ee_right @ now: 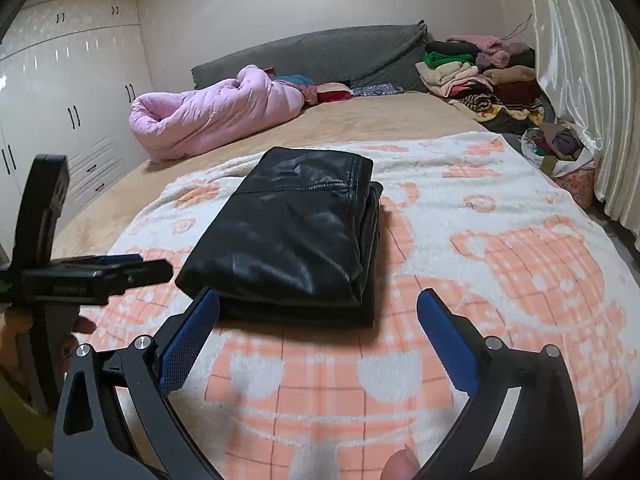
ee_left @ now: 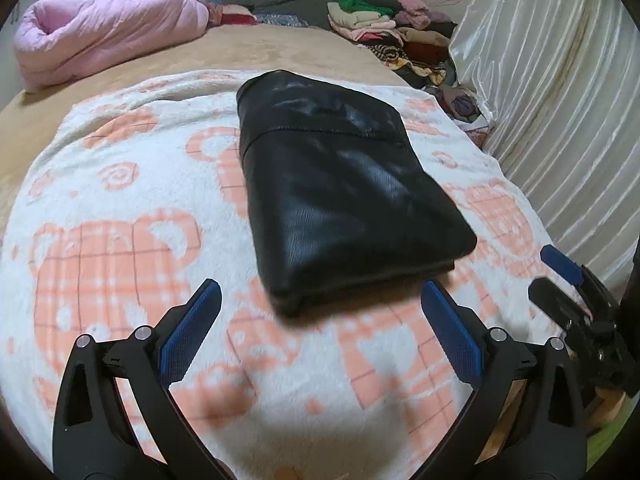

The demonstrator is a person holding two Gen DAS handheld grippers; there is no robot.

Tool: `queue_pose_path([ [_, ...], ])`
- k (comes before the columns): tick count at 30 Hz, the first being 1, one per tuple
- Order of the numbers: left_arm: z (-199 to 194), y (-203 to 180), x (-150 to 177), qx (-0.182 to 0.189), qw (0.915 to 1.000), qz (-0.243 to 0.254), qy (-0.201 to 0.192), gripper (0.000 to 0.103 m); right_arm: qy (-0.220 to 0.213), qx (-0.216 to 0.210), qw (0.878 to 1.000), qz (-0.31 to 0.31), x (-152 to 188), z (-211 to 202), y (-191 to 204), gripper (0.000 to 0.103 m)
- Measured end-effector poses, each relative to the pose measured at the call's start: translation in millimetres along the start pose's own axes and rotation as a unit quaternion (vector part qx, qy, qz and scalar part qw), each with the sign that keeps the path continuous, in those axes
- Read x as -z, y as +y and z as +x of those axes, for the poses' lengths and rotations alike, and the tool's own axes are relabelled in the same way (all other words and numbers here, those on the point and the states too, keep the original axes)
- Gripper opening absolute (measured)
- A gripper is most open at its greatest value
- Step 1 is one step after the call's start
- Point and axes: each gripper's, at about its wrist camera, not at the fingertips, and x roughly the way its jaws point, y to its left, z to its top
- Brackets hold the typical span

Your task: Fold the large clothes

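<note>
Both my left gripper (ee_left: 320, 304) and right gripper (ee_right: 318, 312) gape wide, empty, bare blanket (ee_left: 120, 184) around; black jacket (ee_left: 340, 184) lies folded at frame center.

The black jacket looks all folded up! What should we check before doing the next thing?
1. Black leather jacket folded into a neat rectangle: ok.
2. Jacket lies flat on the peach-and-white blanket: ok.
3. Left hand-held gripper open, nothing between its fingers: ok.
4. Right hand-held gripper open, nothing between its fingers: ok.
5. Sleeves tucked inside the fold: cannot tell, hidden.
6. More clothes waiting: ok, a clothes pile sits at the bed's far corner.
</note>
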Motion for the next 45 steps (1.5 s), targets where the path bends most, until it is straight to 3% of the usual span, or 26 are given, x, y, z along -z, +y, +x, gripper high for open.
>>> queue_pose_path([
  [6, -8.2, 2.3, 27.6, -0.01, 0.9999, -0.003, -0.01, 0.093, -0.006, 0.017, 1.0, 0.0, 25.5, -4.6, 2.5, 0.099],
  [15, -2.4, 10.2, 54.4, -0.019, 0.9996, -0.015, 0.016, 0.093, 0.005, 0.031, 1.0, 0.001, 47.6, -15.2, -0.5, 0.099],
  [45, -8.1, 14.1, 56.7, -0.056, 0.9984, -0.007, 0.008, 0.094, 0.017, 0.031, 0.999, -0.003, 49.0, -12.3, 6.4, 0.099],
])
